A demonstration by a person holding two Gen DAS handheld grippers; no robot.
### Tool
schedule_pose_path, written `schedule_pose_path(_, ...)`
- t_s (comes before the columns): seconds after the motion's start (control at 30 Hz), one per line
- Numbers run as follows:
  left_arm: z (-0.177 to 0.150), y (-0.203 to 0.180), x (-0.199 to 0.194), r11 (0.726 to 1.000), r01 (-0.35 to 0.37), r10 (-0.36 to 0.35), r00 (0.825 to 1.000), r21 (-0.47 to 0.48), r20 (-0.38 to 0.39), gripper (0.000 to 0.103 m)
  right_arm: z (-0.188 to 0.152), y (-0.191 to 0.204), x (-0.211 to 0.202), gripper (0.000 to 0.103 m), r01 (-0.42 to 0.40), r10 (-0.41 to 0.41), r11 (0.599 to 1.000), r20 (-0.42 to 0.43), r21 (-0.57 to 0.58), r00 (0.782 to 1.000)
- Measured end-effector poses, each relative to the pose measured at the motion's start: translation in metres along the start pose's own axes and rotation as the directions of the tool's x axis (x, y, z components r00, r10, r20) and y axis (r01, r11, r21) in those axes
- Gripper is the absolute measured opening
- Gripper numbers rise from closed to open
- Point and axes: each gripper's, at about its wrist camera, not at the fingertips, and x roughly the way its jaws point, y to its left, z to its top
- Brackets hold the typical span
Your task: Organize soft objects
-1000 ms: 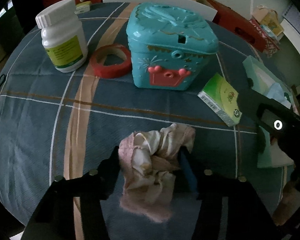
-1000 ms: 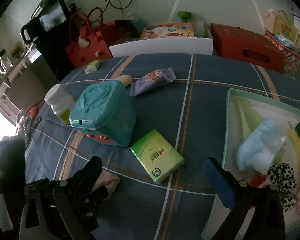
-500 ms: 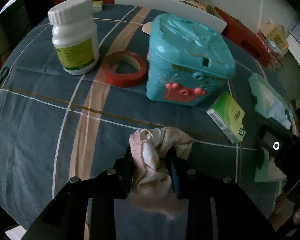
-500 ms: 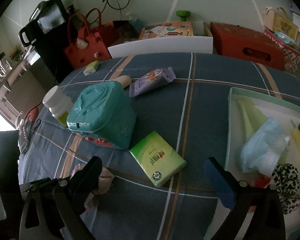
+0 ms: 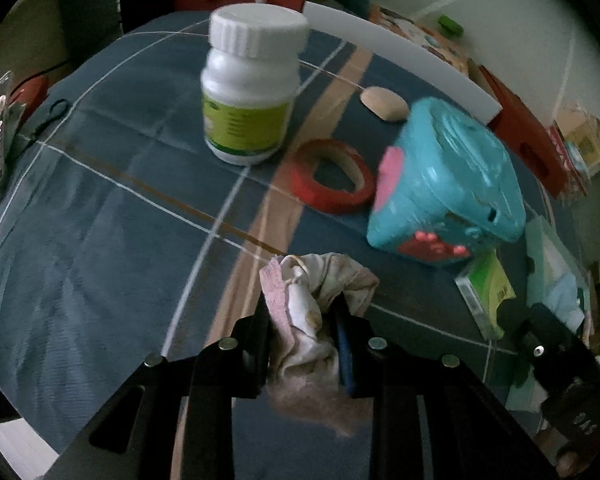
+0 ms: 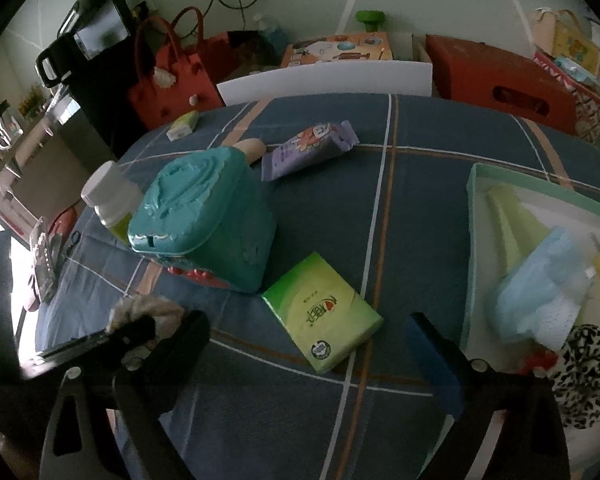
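Pink scrunchie lengthwise along left gripper, clenched between its jaws.

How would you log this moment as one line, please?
left gripper: shut on pink cloth | right gripper: open, empty | tray: holds soft items

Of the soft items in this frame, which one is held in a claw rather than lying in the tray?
The pink scrunchie, pinched in the left claw. The leopard-print scrunchie and light blue cloth lie in the tray.
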Motion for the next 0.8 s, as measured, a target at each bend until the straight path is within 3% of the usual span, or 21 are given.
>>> schedule_pose_path(0.63, -0.005, 0.001, 0.002, 1.0, 0.001, 0.0, 1.0, 0.003, -0.014, 0.029, -0.005, -0.002, 0.035, 0.095, 0.111, -0.114, 0.993, -0.076, -0.046, 0.991)
schedule_pose_path(0.8, -0.004, 0.0, 0.004, 1.0, -0.002, 0.002, 1.0, 0.009, -0.017, 0.029, -0.004, 0.002, 0.033, 0.079, 0.138, -0.141, 0.989, -0.065, -0.061, 0.988)
